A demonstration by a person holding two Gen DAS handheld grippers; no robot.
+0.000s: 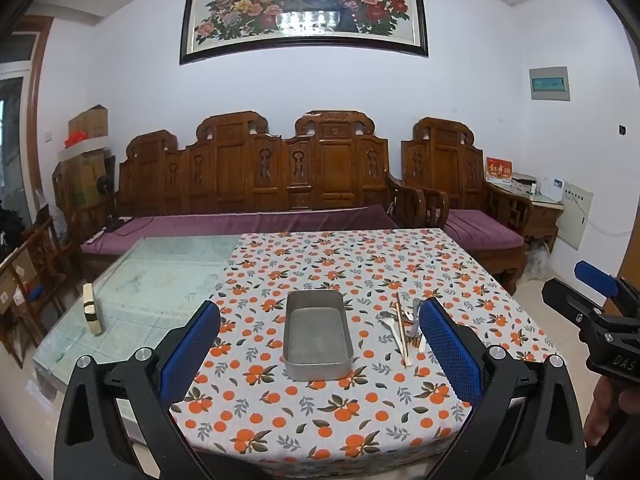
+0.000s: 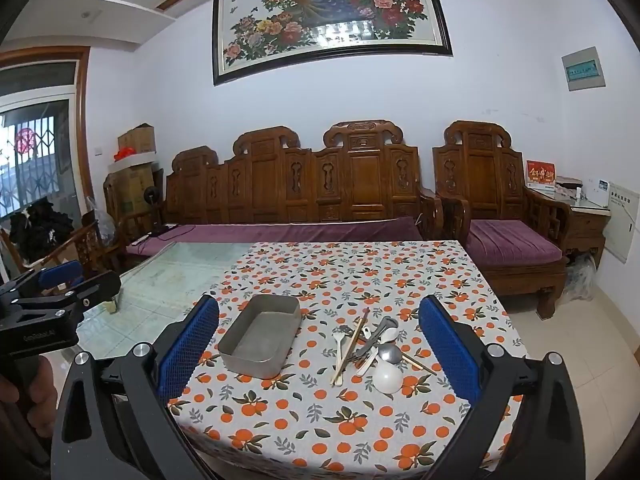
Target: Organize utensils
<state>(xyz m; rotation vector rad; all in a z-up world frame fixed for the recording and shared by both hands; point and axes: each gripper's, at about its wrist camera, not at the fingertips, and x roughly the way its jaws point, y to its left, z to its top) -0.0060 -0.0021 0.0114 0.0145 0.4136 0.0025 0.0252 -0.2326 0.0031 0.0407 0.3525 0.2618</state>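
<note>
The left gripper (image 1: 320,354) fills the bottom of its own view, blue pads (image 1: 188,350) spread wide apart with nothing between them. The right gripper (image 2: 318,354) sits the same way in its view, pads (image 2: 450,350) wide apart and empty. Both hang above the near edge of the table (image 2: 160,280), over the cloth (image 1: 320,420) printed with oranges.

In the left view the tin (image 1: 318,338) lies straight ahead at 12 o'clock between the pads, a metal box, open-topped and bare inside. The utensils (image 1: 404,330) lie just beside it at 1 o'clock, partly hidden by the right-hand pad. The right gripper (image 1: 596,312) shows at 3 o'clock, gripped by a hand (image 1: 602,412).

In the right view the tin (image 2: 260,336) sits at 11 o'clock and the utensils (image 2: 370,344) at 12 o'clock, in a loose heap on the cloth: chopsticks (image 2: 350,346) crossing a white spoon (image 2: 339,350), a metal spoon (image 2: 389,353), a white ladle (image 2: 387,376) bowl-down nearest, and others tangled under them. None is in the tin. The left gripper (image 2: 64,296) shows at 9 o'clock.

Beyond the cloth, at 10 o'clock, the table's glass top is bare, with a small block (image 1: 92,309) standing on it. Farther off stand a carved bench (image 2: 296,188) and chair (image 2: 496,196) with purple cushions, and a peacock picture (image 2: 332,16) on the wall.
</note>
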